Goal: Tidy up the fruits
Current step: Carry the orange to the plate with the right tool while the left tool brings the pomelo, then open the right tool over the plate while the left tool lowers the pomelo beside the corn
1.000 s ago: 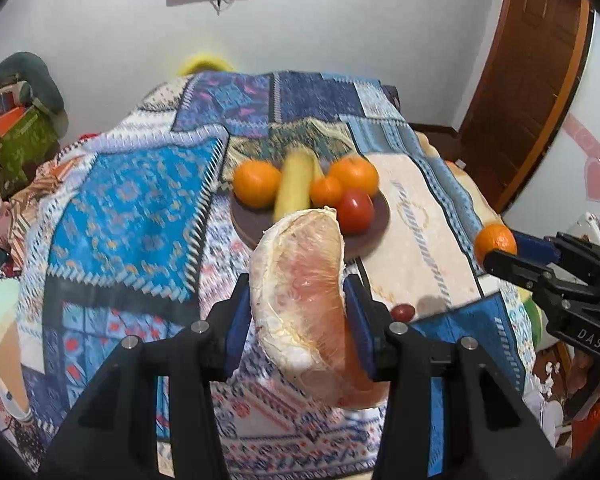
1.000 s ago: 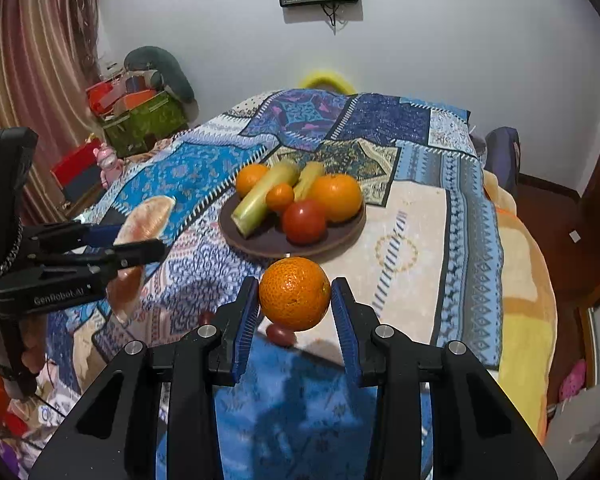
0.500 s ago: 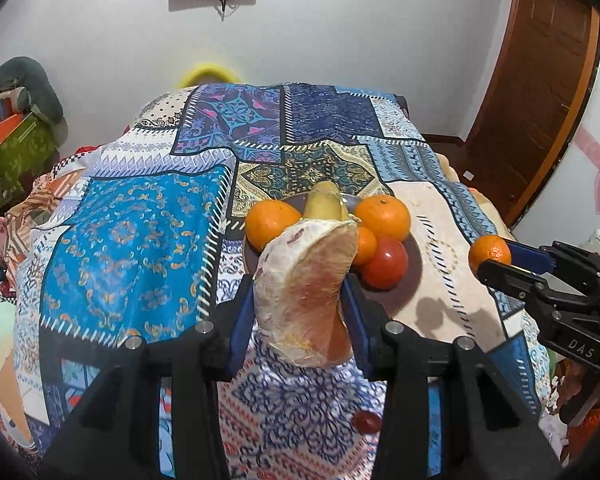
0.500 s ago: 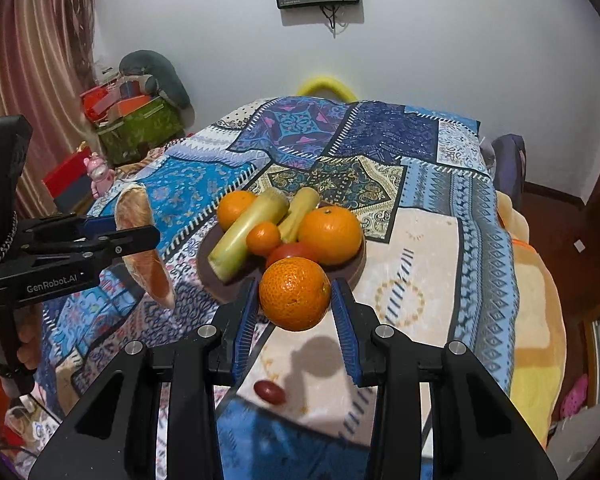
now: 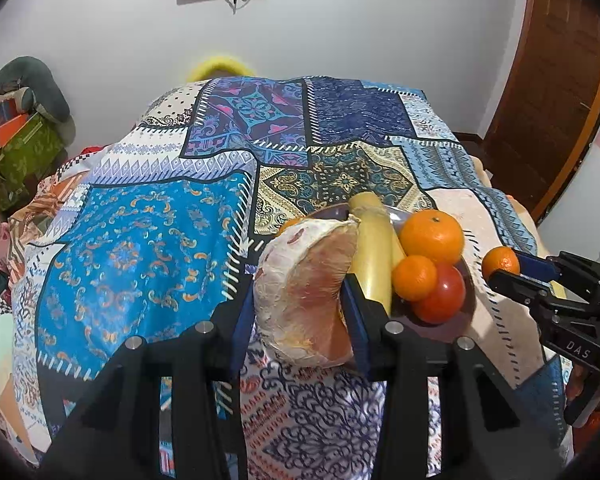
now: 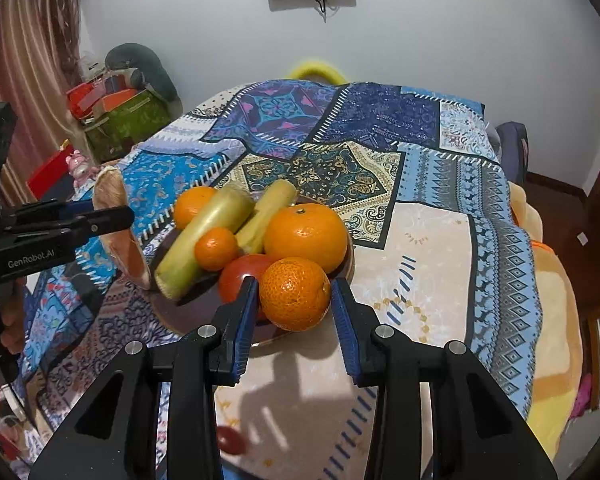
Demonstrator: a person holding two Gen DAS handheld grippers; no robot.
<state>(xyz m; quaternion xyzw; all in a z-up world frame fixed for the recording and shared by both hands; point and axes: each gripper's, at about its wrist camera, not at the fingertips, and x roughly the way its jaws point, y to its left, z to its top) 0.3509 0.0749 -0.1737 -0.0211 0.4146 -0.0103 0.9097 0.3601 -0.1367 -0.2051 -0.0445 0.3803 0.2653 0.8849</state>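
Left gripper (image 5: 302,314) pinches pomelo wedge (image 5: 306,294), right gripper (image 6: 294,306) a mandarin (image 6: 294,294); crowded plate (image 6: 188,314) (perhaps wooden) ahead.

Count on inspection: four oranges in all, one large orange (image 6: 305,237) on the plate (image 6: 188,312), one half-hidden orange (image 6: 192,205) at the plate's upper left, one small orange (image 6: 216,249) at mid-plate, and one held orange (image 6: 294,294) at lower centre of the frame. Two pale yellow-green stalks (image 6: 204,240) lie across the plate, with one red tomato (image 6: 240,276) and one plate. One pomelo segment (image 5: 306,292), one small dark red fruit (image 6: 231,441) at the bottom of the frame, and two hand-held grippers, the left hand-held gripper (image 5: 298,312) and the right hand-held gripper (image 6: 294,312).
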